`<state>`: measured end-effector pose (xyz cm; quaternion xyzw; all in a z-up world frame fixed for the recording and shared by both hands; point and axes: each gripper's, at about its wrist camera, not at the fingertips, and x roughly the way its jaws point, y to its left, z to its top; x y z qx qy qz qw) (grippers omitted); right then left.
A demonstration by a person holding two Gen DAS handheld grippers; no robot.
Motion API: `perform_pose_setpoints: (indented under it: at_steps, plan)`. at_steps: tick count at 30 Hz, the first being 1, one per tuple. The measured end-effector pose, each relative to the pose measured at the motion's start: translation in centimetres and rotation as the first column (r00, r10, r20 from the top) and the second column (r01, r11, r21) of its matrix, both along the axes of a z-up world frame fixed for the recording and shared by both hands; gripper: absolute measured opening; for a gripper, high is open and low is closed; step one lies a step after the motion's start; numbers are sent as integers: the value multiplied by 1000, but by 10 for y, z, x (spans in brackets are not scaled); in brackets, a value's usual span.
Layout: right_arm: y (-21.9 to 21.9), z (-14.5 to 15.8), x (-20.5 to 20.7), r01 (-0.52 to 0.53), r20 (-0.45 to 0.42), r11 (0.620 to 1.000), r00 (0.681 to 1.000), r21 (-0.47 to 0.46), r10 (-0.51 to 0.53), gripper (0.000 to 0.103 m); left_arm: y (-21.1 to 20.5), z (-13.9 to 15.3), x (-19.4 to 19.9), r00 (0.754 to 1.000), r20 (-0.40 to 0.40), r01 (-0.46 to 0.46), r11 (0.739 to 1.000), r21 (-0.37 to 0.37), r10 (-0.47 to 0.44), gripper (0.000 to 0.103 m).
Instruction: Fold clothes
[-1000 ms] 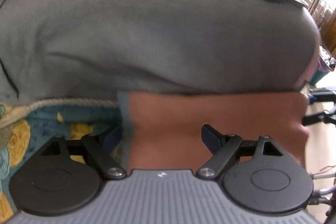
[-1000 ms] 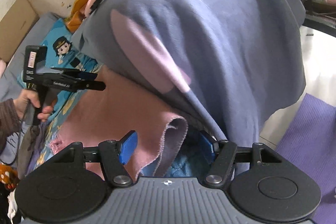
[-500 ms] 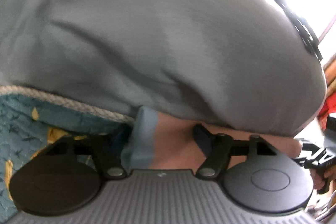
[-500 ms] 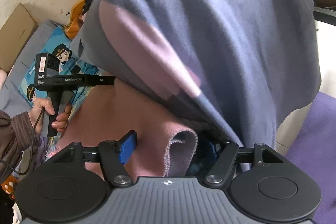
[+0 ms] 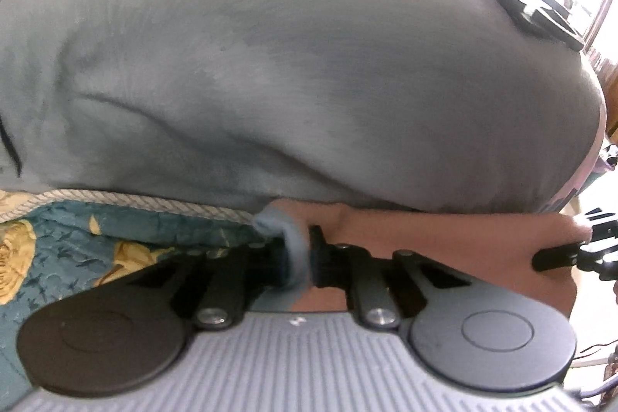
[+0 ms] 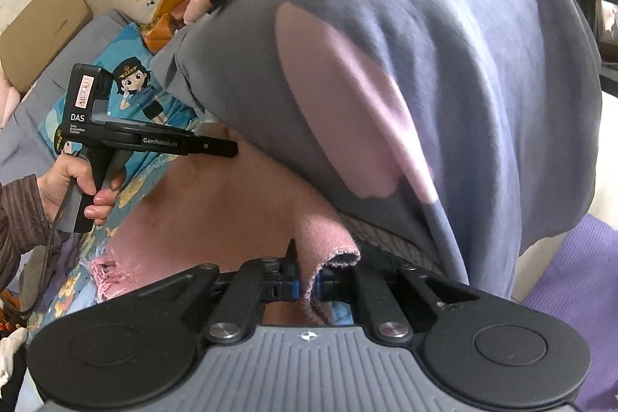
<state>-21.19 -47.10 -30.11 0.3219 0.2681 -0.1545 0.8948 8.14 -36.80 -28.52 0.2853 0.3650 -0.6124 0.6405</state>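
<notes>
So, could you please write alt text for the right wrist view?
The right gripper is shut on the pink hem of a grey-blue garment draped over a patterned bedspread. At left, a hand holds the left gripper against the cloth.

Legible text is found only in the right wrist view, all of it on the left gripper (image 6: 228, 147) held at the left of the scene. "DAS" is printed in white on the upright black housing, with three lines of small print beneath, too small to be read. "GenRobot.AI" is printed in white along the arm. A small red-and-white label (image 6: 84, 90) near the housing top is noted; its characters are illegible. No text is seen in the left wrist view.
</notes>
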Motion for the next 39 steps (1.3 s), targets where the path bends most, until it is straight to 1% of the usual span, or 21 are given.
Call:
perform_pose_setpoints:
  at_steps: [4,7,10,14,21,29,32,38,39]
  plan:
    - [6,12,3,-24,-46,998,999,-60,21,7,4,7,-8,999,37,-7,1000,20,7,10]
    - [9,20,8,-41,-80,995,996,-95,33,7,6,11,-13,998,63,-31,999,41,29,10]
    - [9,25,10,-47,-100,994,994,-103,37,6,8,14,-19,995,94,-51,997,62,45,10]
    - [8,29,11,-51,-118,993,992,-103,39,6,10,16,-24,993,113,-52,996,74,43,10]
    - [8,33,14,-60,-122,992,991,-107,47,6,21,18,-27,991,118,-67,995,80,58,10]
    - [10,37,15,-68,-129,991,990,-119,52,6,38,25,-27,990,110,-95,994,57,89,10]
    - [12,40,14,-70,-134,989,990,-127,53,6,47,30,-25,994,93,-66,997,39,62,10]
    - [16,47,13,-75,-144,987,988,-143,55,6,64,37,-27,993,90,-73,997,28,70,10]
    - [17,48,13,-76,-145,986,988,-145,55,6,57,37,-35,993,91,-76,997,27,73,10]
